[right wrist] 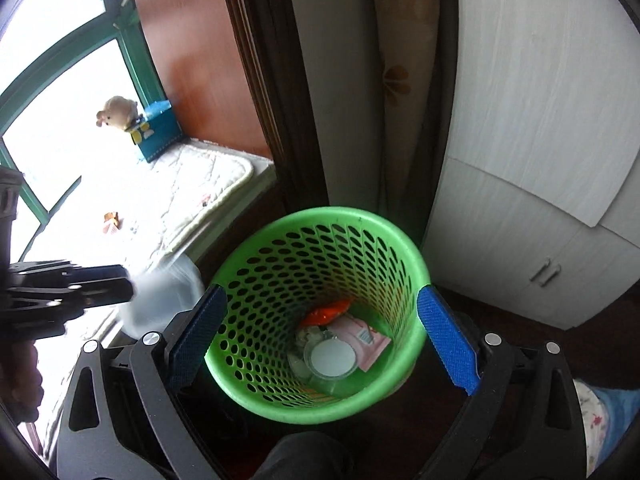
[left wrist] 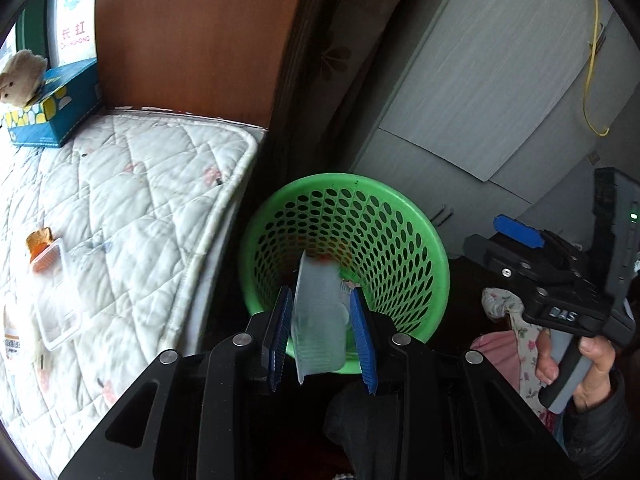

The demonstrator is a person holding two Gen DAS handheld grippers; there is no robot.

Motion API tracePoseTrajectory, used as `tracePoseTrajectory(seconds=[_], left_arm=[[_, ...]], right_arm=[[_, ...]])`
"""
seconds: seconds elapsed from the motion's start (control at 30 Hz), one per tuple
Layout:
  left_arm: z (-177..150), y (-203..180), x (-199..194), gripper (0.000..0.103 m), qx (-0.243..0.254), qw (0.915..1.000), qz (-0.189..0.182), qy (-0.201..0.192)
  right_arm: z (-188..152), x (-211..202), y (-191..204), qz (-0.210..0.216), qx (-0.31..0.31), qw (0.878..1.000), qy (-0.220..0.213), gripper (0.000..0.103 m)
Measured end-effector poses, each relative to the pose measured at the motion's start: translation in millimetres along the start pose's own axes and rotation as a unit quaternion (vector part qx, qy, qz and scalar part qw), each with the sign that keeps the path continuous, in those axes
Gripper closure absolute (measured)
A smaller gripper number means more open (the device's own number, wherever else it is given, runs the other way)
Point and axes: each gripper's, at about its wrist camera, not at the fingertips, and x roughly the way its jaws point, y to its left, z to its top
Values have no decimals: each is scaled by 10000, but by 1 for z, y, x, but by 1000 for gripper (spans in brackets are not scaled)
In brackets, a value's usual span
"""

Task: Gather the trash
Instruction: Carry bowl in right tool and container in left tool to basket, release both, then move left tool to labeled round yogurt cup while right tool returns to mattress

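My left gripper [left wrist: 322, 336] is shut on a clear plastic food container [left wrist: 318, 320], held on edge just above the near rim of the green perforated trash basket [left wrist: 424, 236]. In the right wrist view the container [right wrist: 164, 300] shows blurred, left of the basket [right wrist: 408, 252]. My right gripper [right wrist: 322, 336] is open and empty above the basket, its blue pads either side of the rim. The basket holds a round clear lid [right wrist: 332, 360], a pink packet [right wrist: 366, 340] and an orange wrapper [right wrist: 328, 312]. Another clear container [left wrist: 56, 292] with orange scraps lies on the quilted mat [left wrist: 140, 184].
A blue tissue box [left wrist: 56, 108] with a plush toy [left wrist: 20, 76] stands at the mat's far end by the window. A grey cabinet [right wrist: 520, 216] stands right of the basket, a dark curtain [right wrist: 280, 92] behind it. A bottle [left wrist: 12, 336] lies at the far left.
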Motion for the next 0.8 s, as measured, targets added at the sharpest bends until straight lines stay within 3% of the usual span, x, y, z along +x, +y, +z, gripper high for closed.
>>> tracePoseTrajectory(seconds=[0.13,0.23,0.3,0.57,0.8], left_arm=[[3,-11,13,70,21,9999,-79,88],[3,-16,17,59,12,9999,-64,126],[2,-16,16,58,7,9999,-81,126],[-9,1,-7,48,-58,9994,346,9],[-21,44,-45,34,-238,9941,998,-341]], right_arm=[[-2,-12,-5,33,59,9999,-108,7],[-4,-17,-7,52,115,9998,-130,7],[-4,-19,-9,83,144,9998,-132,7],[-5,-21,1,222,91,9996,-123,7],[2,-15,29,384,-136,9991,-94,7]])
